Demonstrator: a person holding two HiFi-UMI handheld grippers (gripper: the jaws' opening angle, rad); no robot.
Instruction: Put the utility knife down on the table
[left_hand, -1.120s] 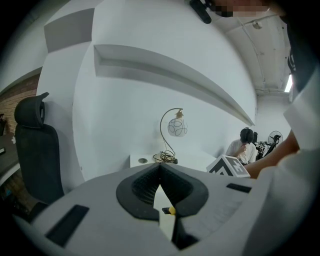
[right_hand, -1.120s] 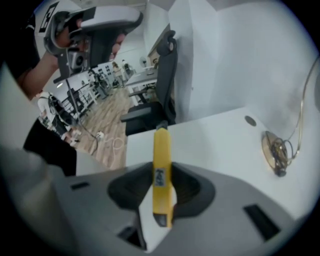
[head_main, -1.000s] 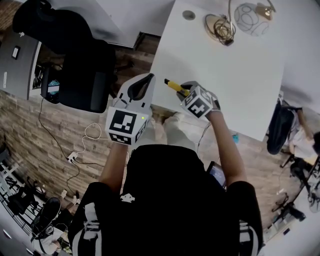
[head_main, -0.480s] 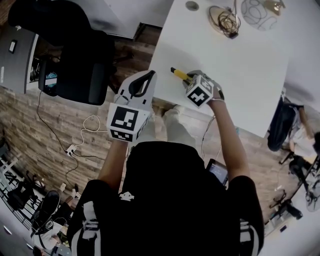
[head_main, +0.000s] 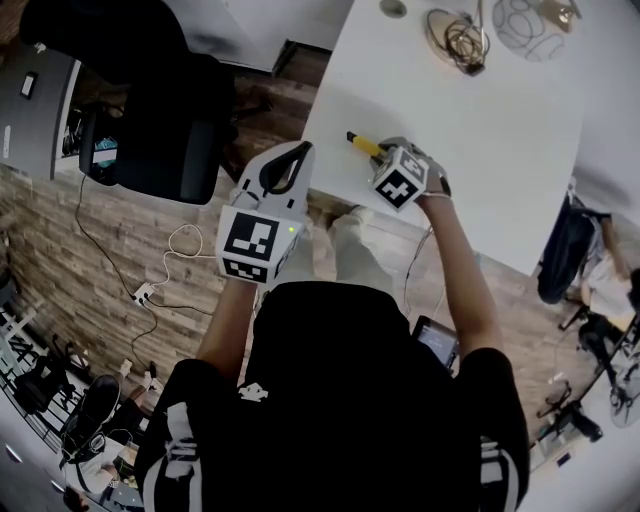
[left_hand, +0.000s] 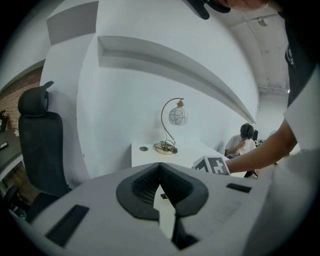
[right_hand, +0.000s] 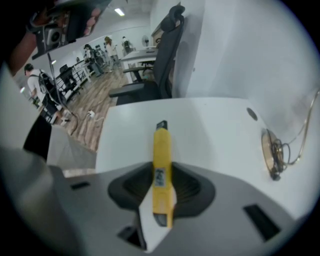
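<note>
The utility knife (right_hand: 161, 165) has a glossy yellow plastic body with a dark tip. The right tongs (right_hand: 162, 172) are matt grey plastic, lined with ribbed black pads (right_hand: 190, 187). The table (head_main: 480, 130) is smooth matt white; the floor (head_main: 90, 260) is rough-grained wood plank; the lamp (left_hand: 177, 116) has a thin brass-toned metal stem

Utility knife (head_main: 362, 146) above table's (head_main: 490, 160) near edge; lamp (head_main: 458, 38) farther back.
</note>
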